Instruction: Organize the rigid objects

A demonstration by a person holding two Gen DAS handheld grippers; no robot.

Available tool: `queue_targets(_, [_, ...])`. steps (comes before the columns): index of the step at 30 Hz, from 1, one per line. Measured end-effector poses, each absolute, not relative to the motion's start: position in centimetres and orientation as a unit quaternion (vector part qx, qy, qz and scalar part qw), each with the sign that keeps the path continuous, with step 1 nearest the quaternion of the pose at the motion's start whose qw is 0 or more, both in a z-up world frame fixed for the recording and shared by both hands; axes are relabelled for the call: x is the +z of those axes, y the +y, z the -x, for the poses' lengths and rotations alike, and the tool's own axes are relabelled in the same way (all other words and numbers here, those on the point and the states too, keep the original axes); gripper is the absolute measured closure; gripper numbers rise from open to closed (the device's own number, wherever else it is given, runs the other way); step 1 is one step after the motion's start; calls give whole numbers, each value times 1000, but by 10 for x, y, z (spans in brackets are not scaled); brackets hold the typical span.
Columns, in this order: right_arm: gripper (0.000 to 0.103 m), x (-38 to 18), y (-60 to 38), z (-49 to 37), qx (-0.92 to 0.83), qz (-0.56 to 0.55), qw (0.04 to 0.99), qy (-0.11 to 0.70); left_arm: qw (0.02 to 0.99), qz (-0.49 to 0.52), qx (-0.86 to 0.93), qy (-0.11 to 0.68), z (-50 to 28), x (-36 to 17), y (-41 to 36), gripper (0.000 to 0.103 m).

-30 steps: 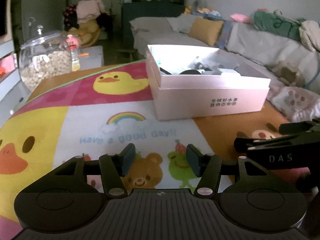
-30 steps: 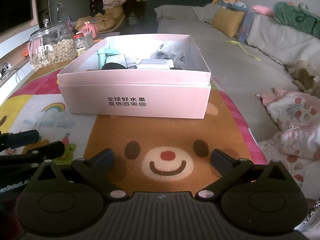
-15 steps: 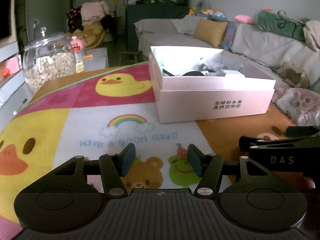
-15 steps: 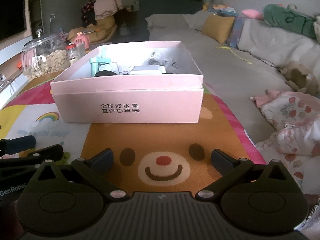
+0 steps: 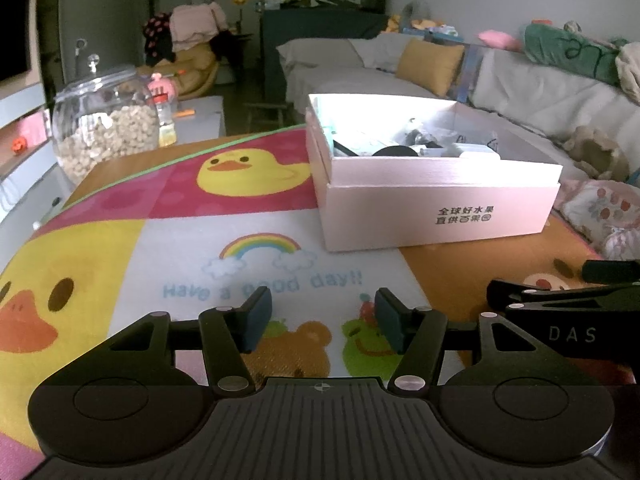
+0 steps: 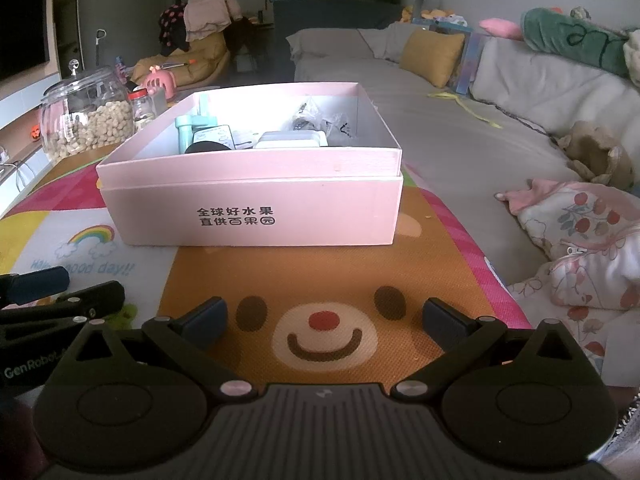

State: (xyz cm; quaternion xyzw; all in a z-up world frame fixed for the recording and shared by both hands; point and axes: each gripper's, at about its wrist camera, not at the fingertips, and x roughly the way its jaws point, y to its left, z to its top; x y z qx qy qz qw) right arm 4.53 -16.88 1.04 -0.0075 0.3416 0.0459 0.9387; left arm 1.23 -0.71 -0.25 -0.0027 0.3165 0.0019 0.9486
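Left wrist view: left gripper spread apart, empty, lower centre.
Right wrist view: right gripper spread wide, empty; pink box centre.

Both claws (empty) a little nearer the pink box.

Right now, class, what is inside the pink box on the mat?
Inside the pink box you can see a teal piece, a round black object, a white block and a clear plastic bag. The near wall hides the box floor and their lower parts.
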Motion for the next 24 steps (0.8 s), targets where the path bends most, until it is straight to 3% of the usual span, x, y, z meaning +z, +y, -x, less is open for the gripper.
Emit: queue_targets(24, [0,10,-168,-45,45,10,939,341,949,4,0,316,-12,-2,-6,40])
